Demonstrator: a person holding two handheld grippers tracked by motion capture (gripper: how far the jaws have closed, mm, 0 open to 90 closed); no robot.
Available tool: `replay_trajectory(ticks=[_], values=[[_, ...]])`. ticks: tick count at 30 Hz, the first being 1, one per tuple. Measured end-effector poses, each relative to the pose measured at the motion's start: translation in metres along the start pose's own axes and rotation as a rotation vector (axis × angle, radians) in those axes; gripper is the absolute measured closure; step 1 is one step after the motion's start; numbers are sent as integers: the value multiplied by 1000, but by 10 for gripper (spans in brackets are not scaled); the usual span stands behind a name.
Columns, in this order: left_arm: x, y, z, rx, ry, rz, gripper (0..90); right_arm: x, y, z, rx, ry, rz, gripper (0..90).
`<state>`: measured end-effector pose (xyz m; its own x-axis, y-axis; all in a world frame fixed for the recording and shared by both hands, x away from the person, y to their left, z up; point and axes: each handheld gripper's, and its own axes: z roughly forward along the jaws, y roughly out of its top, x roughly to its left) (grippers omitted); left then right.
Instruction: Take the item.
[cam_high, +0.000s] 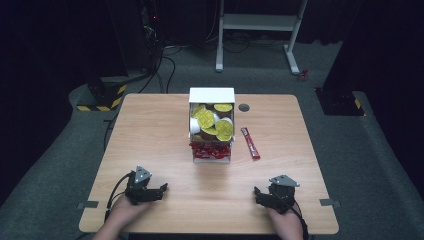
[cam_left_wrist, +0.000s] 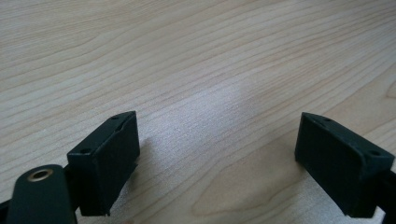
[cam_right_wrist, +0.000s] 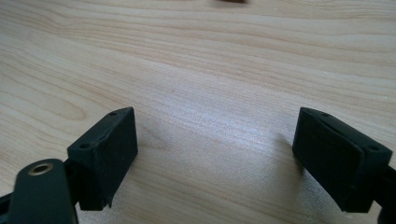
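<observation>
At the near left of the table (cam_high: 150, 130), the left gripper (cam_high: 161, 189) rests low in a hand, pointing to the right. Its jaws stand wide apart with nothing between them but bare wood grain, as the left gripper view (cam_left_wrist: 217, 154) shows.

In the middle of the table stands a white box (cam_high: 211, 95), open at the top. Its far part holds yellow-lidded cups (cam_high: 214, 122) and its near part holds red packets (cam_high: 210, 149). Just to the right of the box, apart from it, a single red stick packet (cam_high: 250, 143) lies on the wood, with a small dark round cap (cam_high: 244, 107) beyond it.

At the near right, well short of the stick packet, the right gripper (cam_high: 257, 192) points left. Its jaws are spread wide and hold nothing, over bare table in the right gripper view (cam_right_wrist: 215, 154).
</observation>
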<state>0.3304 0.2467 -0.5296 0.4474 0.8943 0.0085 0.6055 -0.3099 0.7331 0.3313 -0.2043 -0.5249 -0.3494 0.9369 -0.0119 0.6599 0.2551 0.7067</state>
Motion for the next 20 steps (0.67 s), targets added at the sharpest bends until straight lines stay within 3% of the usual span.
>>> replay_trajectory(ticks=[2,6,20], values=[[0,0,0,0,0,0,142,0,0,0,-2,-1,4,143],[0,0,0,1,1,0,143,4,1,1,-3,-51,52,136],[0,0,0,0,0,0,144,7,3,3,-3,-49,38,138]])
